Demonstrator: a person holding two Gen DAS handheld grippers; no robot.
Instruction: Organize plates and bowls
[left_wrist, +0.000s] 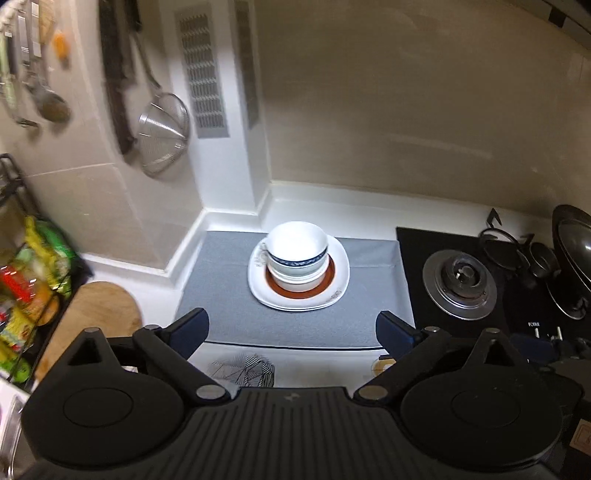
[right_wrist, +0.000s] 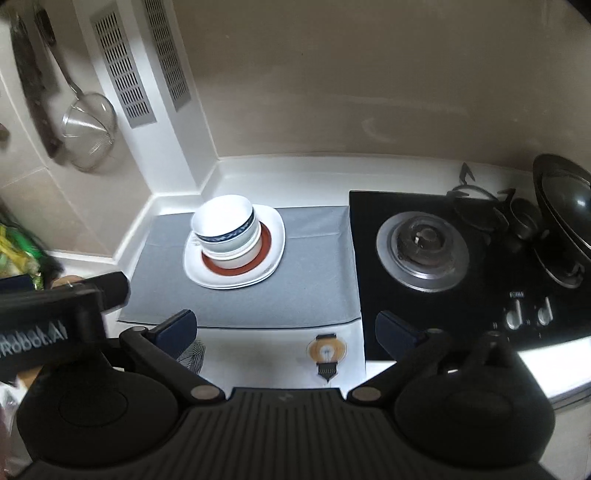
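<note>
A white kitchen counter (left_wrist: 314, 206) is seen in a corner of beige tiled walls, and a grey mat (left_wrist: 295, 325) is spread on it. On the mat, toward 12 o'clock from both grippers, a stack of white plates (left_wrist: 341, 280) is set, topped by a plate with a red-brown ring (left_wrist: 328, 282); bowls (left_wrist: 297, 254) are nested on it, the uppermost bearing a blue band and leaning slightly. The left gripper (left_wrist: 291, 328) is held above the near edge of the mat, pitched downward, its fingers spread wide with nothing between them. The right gripper (right_wrist: 286, 326) is posed likewise, fingers wide apart and empty, well apart from the stack. In the right wrist view the left gripper's body is seen at 9 o'clock. A black gas hob (right_wrist: 424, 243) lies at 2 o'clock, a dark wok (right_wrist: 565, 206) beyond it. A metal strainer (left_wrist: 162, 142) is hung on the wall at 10 o'clock, vent grilles (left_wrist: 203, 74) beside it.
</note>
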